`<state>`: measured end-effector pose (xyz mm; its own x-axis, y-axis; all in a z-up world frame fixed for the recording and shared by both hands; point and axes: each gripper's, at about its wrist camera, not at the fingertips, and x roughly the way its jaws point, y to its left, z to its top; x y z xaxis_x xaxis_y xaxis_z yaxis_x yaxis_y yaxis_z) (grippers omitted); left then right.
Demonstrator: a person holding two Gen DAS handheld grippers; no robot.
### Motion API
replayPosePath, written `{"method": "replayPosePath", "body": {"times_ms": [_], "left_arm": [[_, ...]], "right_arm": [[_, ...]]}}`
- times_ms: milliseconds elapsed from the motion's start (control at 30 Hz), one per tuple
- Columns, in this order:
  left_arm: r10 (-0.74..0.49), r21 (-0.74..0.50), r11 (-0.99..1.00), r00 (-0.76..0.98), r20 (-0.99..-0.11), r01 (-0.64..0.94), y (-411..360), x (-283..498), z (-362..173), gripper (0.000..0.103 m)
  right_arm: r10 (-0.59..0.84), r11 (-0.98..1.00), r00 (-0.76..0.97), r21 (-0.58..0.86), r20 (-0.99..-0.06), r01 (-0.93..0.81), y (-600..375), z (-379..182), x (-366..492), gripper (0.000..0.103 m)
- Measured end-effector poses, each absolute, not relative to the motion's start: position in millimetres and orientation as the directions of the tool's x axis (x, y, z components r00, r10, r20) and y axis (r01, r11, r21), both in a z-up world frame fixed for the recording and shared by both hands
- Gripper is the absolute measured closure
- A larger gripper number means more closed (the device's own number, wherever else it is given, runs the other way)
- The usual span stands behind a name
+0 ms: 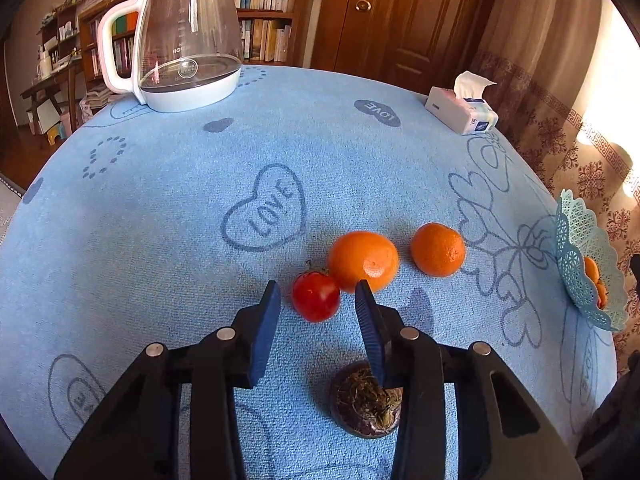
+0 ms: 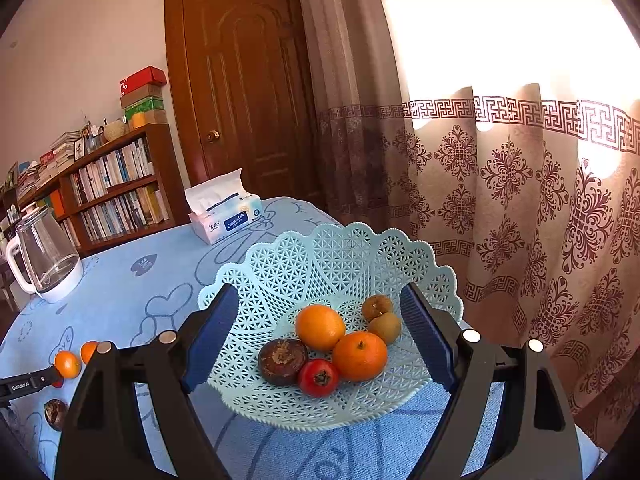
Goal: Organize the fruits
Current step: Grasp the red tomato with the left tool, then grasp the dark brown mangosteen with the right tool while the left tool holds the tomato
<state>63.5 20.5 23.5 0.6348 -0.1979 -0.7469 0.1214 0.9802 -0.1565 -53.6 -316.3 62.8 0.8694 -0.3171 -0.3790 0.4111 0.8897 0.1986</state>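
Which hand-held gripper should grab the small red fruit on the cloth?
Left: the left hand-held gripper already straddles the red fruit. The right hand-held gripper faces the basket.

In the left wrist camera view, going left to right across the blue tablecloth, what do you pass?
Glass kettle → red tomato → larger orange → smaller orange → tissue pack → lattice fruit basket at the right edge.
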Motion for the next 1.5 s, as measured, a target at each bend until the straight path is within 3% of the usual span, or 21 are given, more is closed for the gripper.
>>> {"method": "replayPosePath", "body": {"times_ms": [200, 500, 767, 1167, 1500], "left_arm": [[-0.211, -0.187, 0.977, 0.615, -0.759, 0.105, 25.8, 68.8, 16.9, 0.076], [-0.2, -0.199, 0.977, 0.669, -0.716, 0.079, 33.6, 61.9, 32.0, 0.077], [-0.123, -0.179, 0.984, 0.745, -0.655, 0.004, 46.9, 51.8, 54.0, 0.077], [0.003, -0.121, 0.988, 0.809, -0.588, -0.092, 60.1, 40.7, 72.1, 0.077], [0.012, -0.135, 0.985, 0.82, -0.573, -0.109, 65.8, 35.2, 77.8, 0.077]], "right_arm": [[-0.317, 0.89, 0.869, 0.198, -0.38, 0.411, -316.1, 62.8, -53.6, 0.019], [-0.326, 0.893, 0.874, 0.185, -0.361, 0.409, -311.5, 64.9, -55.0, 0.019], [-0.327, 0.932, 0.909, 0.07, -0.258, 0.356, -278.5, 74.9, -66.4, 0.019], [0.172, 0.982, 0.833, 0.158, -0.526, -0.103, -197.4, 63.4, -21.1, 0.019], [0.364, 0.927, 0.685, 0.168, -0.631, -0.337, -113.5, 52.8, 1.9, 0.019]]}}
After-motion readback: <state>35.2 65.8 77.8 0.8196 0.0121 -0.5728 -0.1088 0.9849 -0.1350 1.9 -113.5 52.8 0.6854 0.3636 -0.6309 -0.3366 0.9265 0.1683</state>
